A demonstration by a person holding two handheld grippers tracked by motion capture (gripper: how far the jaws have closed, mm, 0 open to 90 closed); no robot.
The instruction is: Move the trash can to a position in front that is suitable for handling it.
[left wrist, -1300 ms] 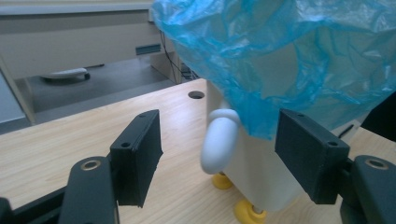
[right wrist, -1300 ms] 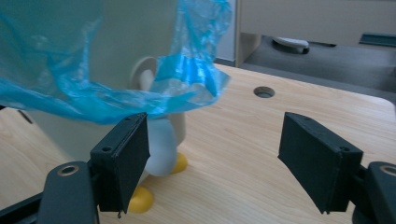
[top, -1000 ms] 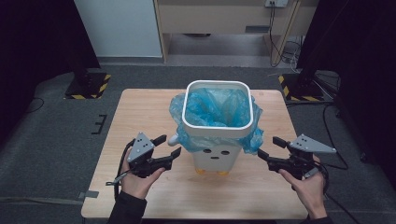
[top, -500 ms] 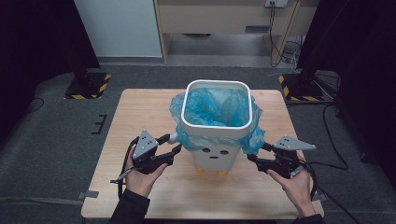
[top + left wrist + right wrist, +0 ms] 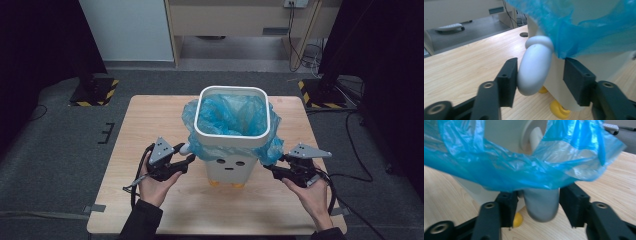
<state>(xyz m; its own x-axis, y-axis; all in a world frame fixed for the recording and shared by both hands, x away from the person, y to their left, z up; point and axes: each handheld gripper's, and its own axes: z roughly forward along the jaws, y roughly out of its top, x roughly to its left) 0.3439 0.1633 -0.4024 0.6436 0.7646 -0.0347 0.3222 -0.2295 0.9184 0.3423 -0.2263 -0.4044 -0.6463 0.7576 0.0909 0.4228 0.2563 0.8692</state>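
Bin (image 5: pixel 231 150) with blue bag (image 5: pixel 227 112) stands mid-table (image 5: pixel 150 120). Left gripper (image 5: pixel 186 154) at its 9 o'clock, right gripper (image 5: pixel 270 167) at 3; jaws just been closing around the side handles (image 5: pixel 534 67), one pad touching, not yet clamped. Lifting remains.

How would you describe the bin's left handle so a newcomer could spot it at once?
On the wooden table stands a white bin lined with a blue bag. Its left handle is a rounded grey-white loop poking out below the bag's overhang, between the left gripper's fingers.
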